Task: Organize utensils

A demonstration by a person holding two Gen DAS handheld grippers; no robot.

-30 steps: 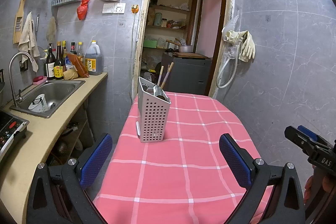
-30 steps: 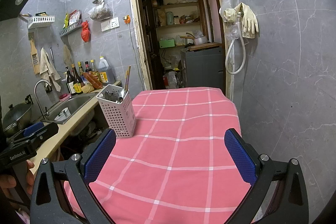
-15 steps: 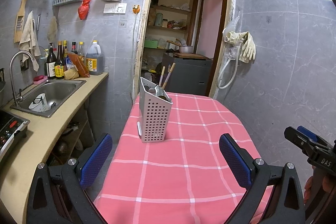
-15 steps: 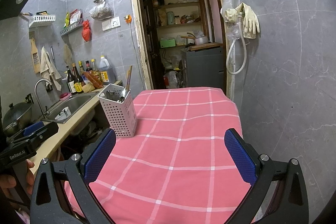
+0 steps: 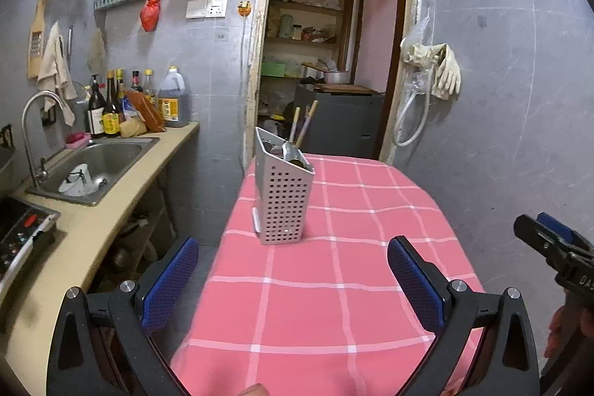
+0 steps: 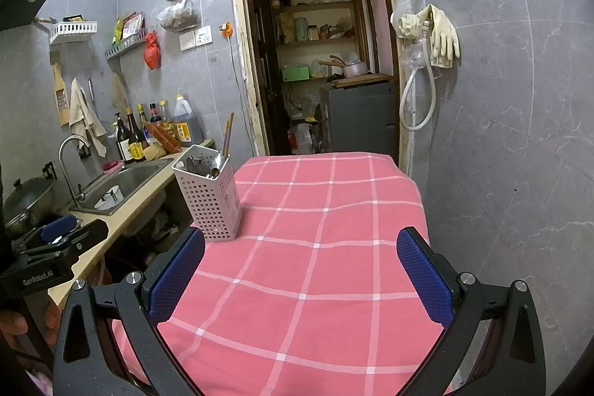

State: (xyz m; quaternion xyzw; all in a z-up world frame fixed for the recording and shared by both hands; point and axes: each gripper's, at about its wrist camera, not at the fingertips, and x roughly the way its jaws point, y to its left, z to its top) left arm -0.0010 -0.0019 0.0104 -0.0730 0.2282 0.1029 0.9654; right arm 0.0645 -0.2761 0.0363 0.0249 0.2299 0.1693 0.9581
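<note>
A white perforated utensil holder [image 5: 283, 204] stands upright near the left edge of the table with the pink checked cloth [image 5: 334, 284]. Metal spoons and wooden-handled utensils [image 5: 302, 130] stick out of it. It also shows in the right wrist view [image 6: 209, 197]. My left gripper [image 5: 293, 279] is open and empty, held above the table's near end, short of the holder. My right gripper [image 6: 300, 275] is open and empty over the cloth [image 6: 315, 266], to the right of the holder.
A counter [image 5: 96, 229] with a sink [image 5: 100, 166], tap and bottles [image 5: 111, 106] runs along the left. An open doorway [image 5: 326, 62] with shelves and a grey cabinet lies beyond the table. A tiled wall [image 5: 501, 117] with hanging gloves borders the right.
Both views have shifted slightly; the holder sits a little closer and more central in the right wrist view. Both grippers stay open and empty.
</note>
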